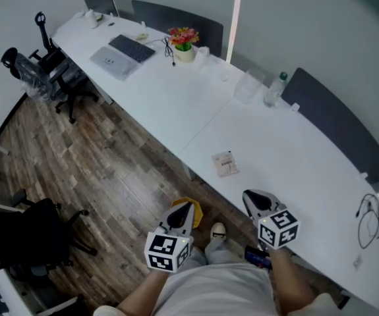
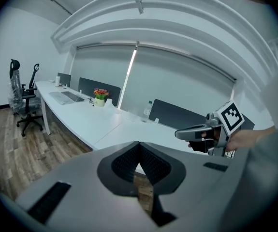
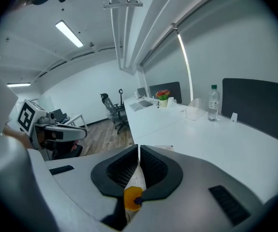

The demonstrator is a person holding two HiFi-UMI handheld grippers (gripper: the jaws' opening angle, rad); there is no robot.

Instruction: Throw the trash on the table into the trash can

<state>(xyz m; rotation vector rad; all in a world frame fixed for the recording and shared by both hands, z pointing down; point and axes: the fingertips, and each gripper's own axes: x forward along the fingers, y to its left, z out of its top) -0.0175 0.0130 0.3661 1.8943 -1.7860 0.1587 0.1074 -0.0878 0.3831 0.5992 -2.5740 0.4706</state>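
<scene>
Both jaws sitting shut, empty: left gripper (image 1: 186, 208) hanging over floor, right gripper (image 1: 250, 196) hovering at counter (image 1: 294, 157) edge. Paper packet (image 1: 225, 163) lying flat just beyond. I am judging the risk: unopened jaws shoving thin packet away instead of pinching it. Trash can not showing.

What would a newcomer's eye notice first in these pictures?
A long white table crosses the head view, with a flower pot near its far end. A small packet lies alone on the near part, just ahead of the left gripper and the right gripper, both shut.
</scene>
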